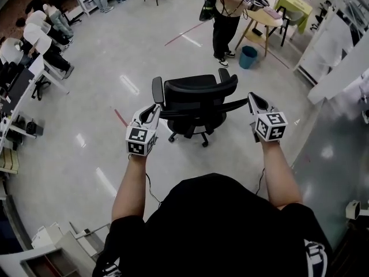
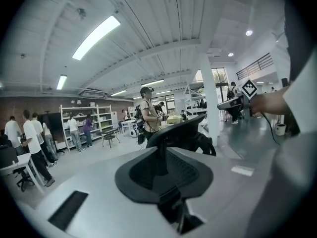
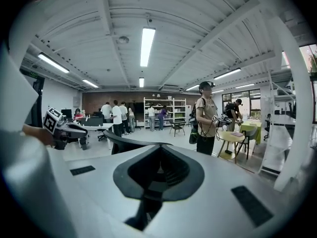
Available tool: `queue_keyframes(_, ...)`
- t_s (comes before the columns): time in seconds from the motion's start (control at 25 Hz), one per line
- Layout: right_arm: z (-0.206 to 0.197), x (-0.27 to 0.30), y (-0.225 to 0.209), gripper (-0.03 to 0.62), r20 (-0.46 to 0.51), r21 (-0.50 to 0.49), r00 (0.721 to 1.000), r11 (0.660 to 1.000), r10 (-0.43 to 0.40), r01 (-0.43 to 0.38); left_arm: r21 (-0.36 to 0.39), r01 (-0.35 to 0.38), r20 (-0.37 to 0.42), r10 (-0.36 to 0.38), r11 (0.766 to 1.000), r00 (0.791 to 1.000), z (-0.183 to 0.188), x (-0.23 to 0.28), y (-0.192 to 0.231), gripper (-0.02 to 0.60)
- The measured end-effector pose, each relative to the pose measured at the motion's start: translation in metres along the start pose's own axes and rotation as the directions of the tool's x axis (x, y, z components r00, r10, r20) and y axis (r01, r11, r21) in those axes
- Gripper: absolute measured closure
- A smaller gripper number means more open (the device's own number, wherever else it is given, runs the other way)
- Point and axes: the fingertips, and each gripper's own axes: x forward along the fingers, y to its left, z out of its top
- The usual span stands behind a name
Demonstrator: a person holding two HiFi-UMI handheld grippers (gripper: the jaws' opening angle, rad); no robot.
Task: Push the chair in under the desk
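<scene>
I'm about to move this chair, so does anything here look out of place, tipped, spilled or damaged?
Only the chair's place stands out. The black office chair sits by itself out on the open floor, not tucked under any desk. It stands upright on its wheels and looks undamaged, and nothing is spilled around it.

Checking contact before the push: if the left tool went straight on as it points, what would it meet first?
The chair, probably its back: it lies right ahead of the left tool. Whether they already touch I cannot tell.
</scene>
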Motion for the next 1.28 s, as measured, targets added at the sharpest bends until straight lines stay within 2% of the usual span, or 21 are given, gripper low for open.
queue_keyframes(0.24,0.002,0.01,0.003,0.597,0.002,0.002,1.0,1.0,-0.023,0.023,0.009,0.035,0.011,-0.036,0.999,0.999,0.0,0.012,0.01,0.522)
queue_keyframes(0.68,-0.003,0.014,-0.008,0.595,-0.003,0.013,1.0,0.999,-0.031,0.031,0.002,0.041,-0.005,-0.041,0.999,0.999,-0.005,0.022,0.013,0.522)
queue_keyframes(1.28,0.006,0.033,-0.035,0.595,0.006,-0.001,0.999,0.999,0.048,-0.048,0.008,-0.045,-0.02,0.046,0.999,0.999,0.011,0.033,0.014,0.522)
